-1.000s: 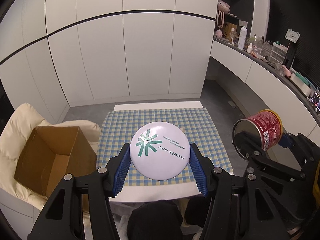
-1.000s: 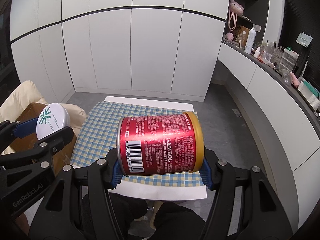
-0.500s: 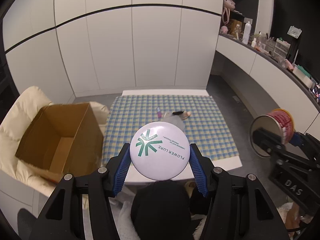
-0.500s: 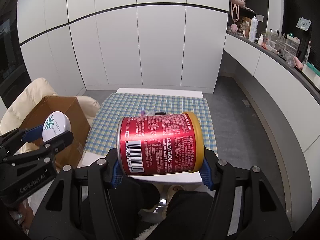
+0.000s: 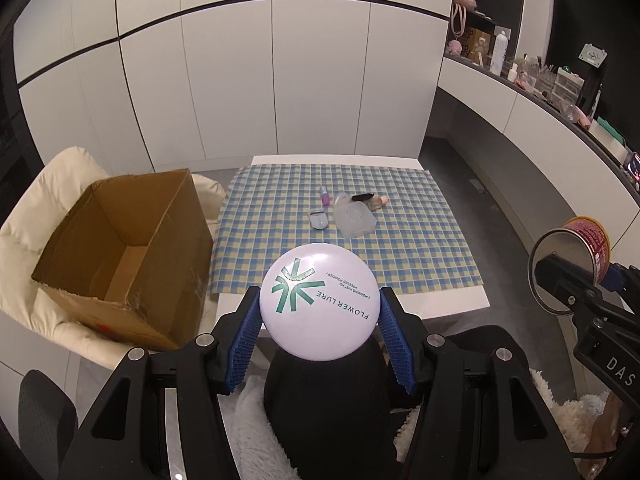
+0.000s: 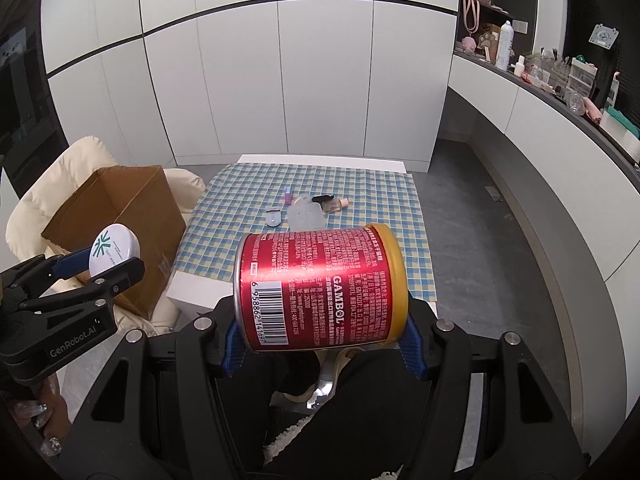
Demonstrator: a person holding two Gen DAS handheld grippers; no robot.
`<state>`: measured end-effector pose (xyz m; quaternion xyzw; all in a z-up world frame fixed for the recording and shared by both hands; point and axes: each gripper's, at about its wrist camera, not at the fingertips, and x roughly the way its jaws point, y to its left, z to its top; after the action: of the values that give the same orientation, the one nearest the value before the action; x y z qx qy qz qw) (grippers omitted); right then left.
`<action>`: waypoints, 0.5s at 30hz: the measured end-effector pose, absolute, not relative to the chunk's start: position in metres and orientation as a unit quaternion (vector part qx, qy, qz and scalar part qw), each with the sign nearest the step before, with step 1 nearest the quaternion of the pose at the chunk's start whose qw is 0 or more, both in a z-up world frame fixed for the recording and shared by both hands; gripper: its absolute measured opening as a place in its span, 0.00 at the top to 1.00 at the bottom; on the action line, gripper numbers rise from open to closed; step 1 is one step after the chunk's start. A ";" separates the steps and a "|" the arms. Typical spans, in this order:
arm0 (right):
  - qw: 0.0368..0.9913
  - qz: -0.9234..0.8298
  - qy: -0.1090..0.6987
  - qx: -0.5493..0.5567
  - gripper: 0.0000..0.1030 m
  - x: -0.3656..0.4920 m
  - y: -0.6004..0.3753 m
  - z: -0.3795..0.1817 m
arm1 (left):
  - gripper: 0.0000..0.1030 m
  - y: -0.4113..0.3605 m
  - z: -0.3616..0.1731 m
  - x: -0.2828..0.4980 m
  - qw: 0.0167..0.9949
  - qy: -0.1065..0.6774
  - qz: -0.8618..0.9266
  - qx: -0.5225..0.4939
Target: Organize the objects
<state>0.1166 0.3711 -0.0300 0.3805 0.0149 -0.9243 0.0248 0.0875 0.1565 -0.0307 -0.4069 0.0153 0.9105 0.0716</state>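
Observation:
My left gripper (image 5: 319, 332) is shut on a round white compact (image 5: 319, 302) printed with a green logo, held in front of the table's near edge. My right gripper (image 6: 322, 330) is shut on a red can (image 6: 320, 288) with a yellow lid, lying sideways between the blue pads. Each gripper shows in the other's view: the can (image 5: 572, 264) at the right, the compact (image 6: 114, 248) at the left. Small items remain on the checkered cloth (image 5: 340, 232): a clear container (image 5: 354, 218), a purple tube (image 5: 325, 196), a small bottle (image 5: 374, 200), a grey piece (image 5: 319, 220).
An open cardboard box (image 5: 120, 256) sits on a cream armchair (image 5: 48, 200) left of the table. A cluttered counter (image 5: 560, 96) runs along the right wall. White cabinets stand behind the table. A person's dark-clothed lap (image 5: 332, 412) is below the grippers.
Both grippers pulled back from the table and sank, still holding the compact and the can. The small items on the cloth and more of the box came into view.

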 end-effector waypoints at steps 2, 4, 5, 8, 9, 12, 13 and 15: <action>0.024 -0.924 0.015 0.380 0.38 0.117 0.370 -0.030 | 0.44 0.157 -0.028 0.088 0.070 0.017 0.913 -0.403; 0.023 -0.924 0.015 0.381 0.38 0.118 0.370 -0.030 | 0.44 0.158 -0.026 0.089 0.069 0.021 0.913 -0.401; 0.021 -0.925 0.014 0.380 0.38 0.119 0.370 -0.030 | 0.44 0.159 -0.025 0.089 0.069 0.024 0.913 -0.401; 0.013 -0.926 0.022 0.376 0.38 0.121 0.368 -0.028 | 0.44 0.158 -0.028 0.086 0.065 0.028 0.910 -0.408; 0.013 -0.926 0.024 0.376 0.38 0.121 0.368 -0.028 | 0.44 0.157 -0.029 0.085 0.065 0.026 0.909 -0.411; 0.015 -0.926 0.023 0.378 0.38 0.121 0.368 -0.028 | 0.44 0.154 -0.031 0.082 0.065 0.019 0.907 -0.416; 0.014 -0.925 0.025 0.379 0.38 0.120 0.367 -0.029 | 0.44 0.153 -0.030 0.082 0.065 0.019 0.907 -0.416; 0.017 -0.923 0.027 0.382 0.38 0.119 0.365 -0.030 | 0.44 0.154 -0.030 0.080 0.065 0.020 0.907 -0.415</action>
<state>0.1185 0.3647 -0.0304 0.3823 0.0273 -0.9235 0.0172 0.0801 0.1541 -0.0300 -0.4150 0.0202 0.9073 0.0651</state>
